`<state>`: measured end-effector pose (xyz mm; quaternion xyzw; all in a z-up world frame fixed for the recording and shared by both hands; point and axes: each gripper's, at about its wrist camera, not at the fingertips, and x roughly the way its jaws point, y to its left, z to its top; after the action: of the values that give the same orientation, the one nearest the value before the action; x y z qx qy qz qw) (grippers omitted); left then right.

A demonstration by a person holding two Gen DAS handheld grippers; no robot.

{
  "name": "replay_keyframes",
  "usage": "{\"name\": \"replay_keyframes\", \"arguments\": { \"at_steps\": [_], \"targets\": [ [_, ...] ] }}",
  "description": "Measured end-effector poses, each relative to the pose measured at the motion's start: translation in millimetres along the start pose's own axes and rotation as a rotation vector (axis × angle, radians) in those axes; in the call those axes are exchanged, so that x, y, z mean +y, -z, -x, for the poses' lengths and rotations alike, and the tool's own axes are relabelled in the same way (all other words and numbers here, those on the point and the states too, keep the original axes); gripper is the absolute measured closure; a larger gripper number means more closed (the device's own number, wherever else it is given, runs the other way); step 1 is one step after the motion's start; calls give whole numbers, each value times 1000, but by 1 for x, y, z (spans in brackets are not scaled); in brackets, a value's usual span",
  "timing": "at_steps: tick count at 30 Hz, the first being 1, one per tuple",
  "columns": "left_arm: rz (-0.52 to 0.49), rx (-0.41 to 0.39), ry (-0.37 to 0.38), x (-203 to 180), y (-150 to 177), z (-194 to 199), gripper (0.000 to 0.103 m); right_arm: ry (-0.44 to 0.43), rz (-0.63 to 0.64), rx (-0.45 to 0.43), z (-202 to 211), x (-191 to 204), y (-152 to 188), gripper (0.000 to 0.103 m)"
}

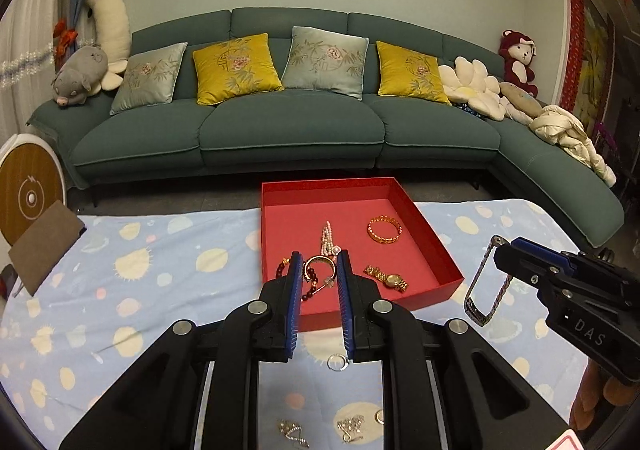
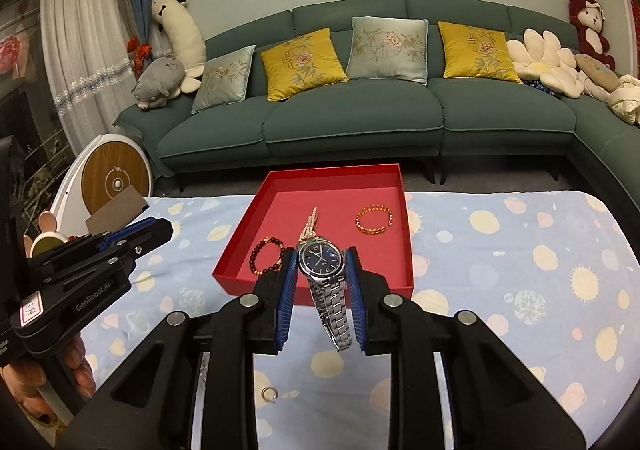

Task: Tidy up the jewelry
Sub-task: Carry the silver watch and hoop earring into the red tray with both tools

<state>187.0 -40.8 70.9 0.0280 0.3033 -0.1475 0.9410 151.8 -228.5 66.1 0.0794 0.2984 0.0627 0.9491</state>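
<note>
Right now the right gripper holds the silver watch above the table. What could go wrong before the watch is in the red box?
1. The right gripper pinches the silver watch only by its case, and the band hangs loose below; it may slip or snag on the red box front wall.
2. A dark bead bracelet and gold bangle already lie inside, so the watch may land on them.
</note>
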Motion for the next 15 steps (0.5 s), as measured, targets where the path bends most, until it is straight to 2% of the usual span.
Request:
{"name": "replay_keyframes", "arguments": {
  "at_steps": [10,15],
  "targets": [
    [-45,-7,8,2,-28,-57,88,55,-60,36,-51,-34,-17,79],
    [-22,40,10,4,-31,-97,88,72,-43,89,-78,-44,-19,79]
  ]
}}
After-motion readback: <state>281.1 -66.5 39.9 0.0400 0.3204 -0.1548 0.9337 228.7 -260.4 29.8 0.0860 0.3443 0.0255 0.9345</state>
